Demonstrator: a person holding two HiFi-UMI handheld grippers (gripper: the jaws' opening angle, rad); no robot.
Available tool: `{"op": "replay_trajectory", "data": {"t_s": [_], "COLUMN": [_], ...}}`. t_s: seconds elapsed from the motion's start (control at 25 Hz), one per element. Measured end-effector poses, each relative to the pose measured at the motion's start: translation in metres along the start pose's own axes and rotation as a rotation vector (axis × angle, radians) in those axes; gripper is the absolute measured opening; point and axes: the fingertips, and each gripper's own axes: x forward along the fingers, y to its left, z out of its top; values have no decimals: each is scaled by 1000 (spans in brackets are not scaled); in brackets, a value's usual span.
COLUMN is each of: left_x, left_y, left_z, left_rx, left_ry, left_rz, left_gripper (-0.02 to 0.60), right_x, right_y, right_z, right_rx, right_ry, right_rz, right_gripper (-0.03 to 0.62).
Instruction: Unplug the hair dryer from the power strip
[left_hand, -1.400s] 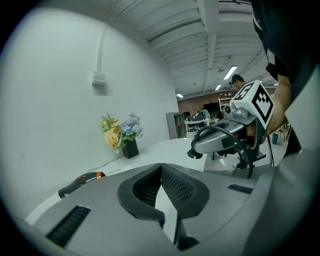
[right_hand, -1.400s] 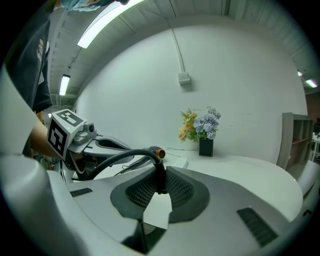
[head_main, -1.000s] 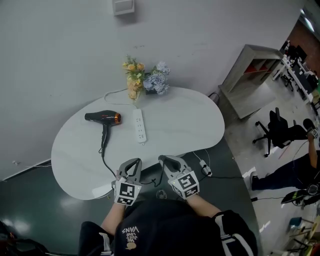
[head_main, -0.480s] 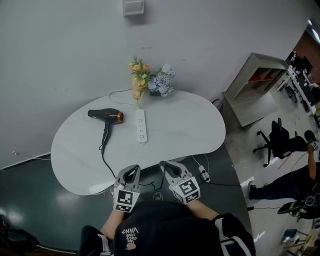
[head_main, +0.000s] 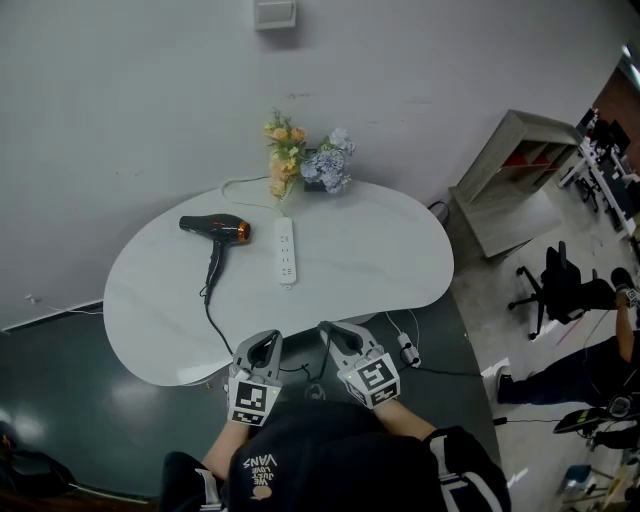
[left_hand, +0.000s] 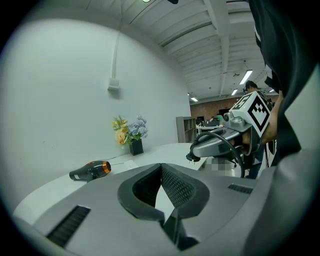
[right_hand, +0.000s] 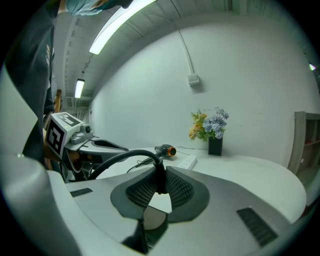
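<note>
The black hair dryer with its orange ring lies at the table's far left. The white power strip lies beside it, with no plug in its sockets. From the dryer, the black cord runs to the table's front edge. My right gripper is shut on the dryer's plug, its prongs bare; the cord arcs out of the right gripper. My left gripper hangs beside it, shut and empty.
A vase of flowers stands at the back edge of the white table. A second plug strip lies on the floor by the table. To the right are a shelf unit, an office chair and a person.
The head view has drifted, so the table sits a little lower and further right. The left gripper has edged slightly. The right gripper keeps hold of the plug.
</note>
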Motion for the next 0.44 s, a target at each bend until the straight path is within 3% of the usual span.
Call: {"op": "replay_trajectory", "data": {"t_s": [0.44], "left_x": [0], "left_y": [4], "left_z": [-1], "left_rx": [12], "left_ry": [3], "left_rz": [-15], "left_gripper": [18], "right_x": [6], "right_y": [-1], "right_z": [6], "right_rx": [3], "right_ry": [-10], "right_rz": [-5], "right_gripper": [74]}}
